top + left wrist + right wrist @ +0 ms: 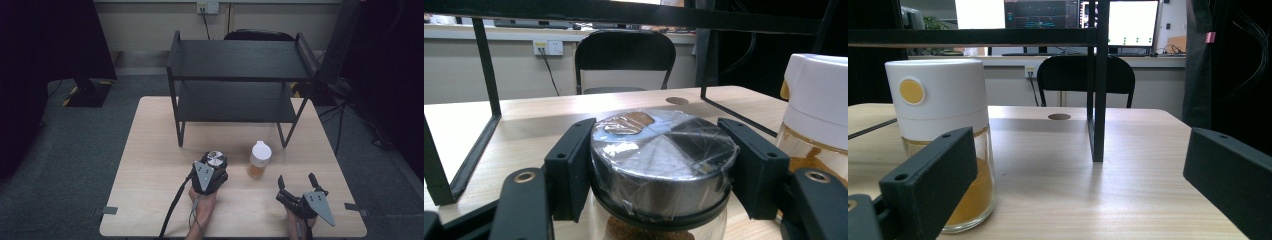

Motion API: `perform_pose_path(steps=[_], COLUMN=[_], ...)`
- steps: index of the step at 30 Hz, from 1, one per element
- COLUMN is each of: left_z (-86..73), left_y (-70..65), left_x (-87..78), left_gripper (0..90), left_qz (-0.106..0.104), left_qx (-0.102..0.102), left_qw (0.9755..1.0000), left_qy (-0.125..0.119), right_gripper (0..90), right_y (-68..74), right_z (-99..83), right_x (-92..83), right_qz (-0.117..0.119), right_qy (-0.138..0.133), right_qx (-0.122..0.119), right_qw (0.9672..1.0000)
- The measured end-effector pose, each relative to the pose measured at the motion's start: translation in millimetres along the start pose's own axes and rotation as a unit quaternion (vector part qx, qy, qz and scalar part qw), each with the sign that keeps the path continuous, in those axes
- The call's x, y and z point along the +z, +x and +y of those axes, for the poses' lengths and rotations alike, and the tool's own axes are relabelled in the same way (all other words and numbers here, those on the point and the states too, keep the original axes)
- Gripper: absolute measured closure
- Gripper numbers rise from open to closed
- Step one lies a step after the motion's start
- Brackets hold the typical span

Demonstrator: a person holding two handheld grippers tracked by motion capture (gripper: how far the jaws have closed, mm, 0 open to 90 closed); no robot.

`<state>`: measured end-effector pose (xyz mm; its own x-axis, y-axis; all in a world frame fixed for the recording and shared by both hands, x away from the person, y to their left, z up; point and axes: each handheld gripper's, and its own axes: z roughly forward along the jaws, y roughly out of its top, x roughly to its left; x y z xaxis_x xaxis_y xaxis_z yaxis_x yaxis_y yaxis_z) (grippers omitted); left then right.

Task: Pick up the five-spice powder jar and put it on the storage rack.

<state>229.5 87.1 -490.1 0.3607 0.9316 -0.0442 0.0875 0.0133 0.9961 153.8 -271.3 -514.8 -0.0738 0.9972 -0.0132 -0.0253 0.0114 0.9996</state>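
The left gripper (214, 165) pinched the metal lid of the spice jar (663, 157), one jaw pressed against each side of it. That jar stood on the table (150, 165) just in front of the rack (235, 75), near its left legs. The white-capped jar (259, 159) stood close to its right, apart from it. The right gripper (296, 182) sat spread wide and empty, nearer the person than the white-capped jar.

jar in my left gripper (214, 162): lidded jar (215, 159), front-middle of table (150, 165)
right of it: capped jar (259, 160)
behind both: shelf rack (237, 75)
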Motion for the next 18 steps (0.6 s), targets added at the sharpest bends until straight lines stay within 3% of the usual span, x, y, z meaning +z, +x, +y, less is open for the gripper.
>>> perform_pose_path(steps=[18], left_z=[6.2], left_y=[5.1], left_x=[-3.4], left_gripper=[35.2], left_qz=[-0.007], left_qx=[-0.005], left_qw=[0.9999], left_qy=[0.007], right_gripper=[0.0], right_y=[-0.2], right_z=[-0.1], right_x=[-0.1], right_qz=[0.000], right_qy=[0.000], right_qx=[0.000], right_qw=[1.0000])
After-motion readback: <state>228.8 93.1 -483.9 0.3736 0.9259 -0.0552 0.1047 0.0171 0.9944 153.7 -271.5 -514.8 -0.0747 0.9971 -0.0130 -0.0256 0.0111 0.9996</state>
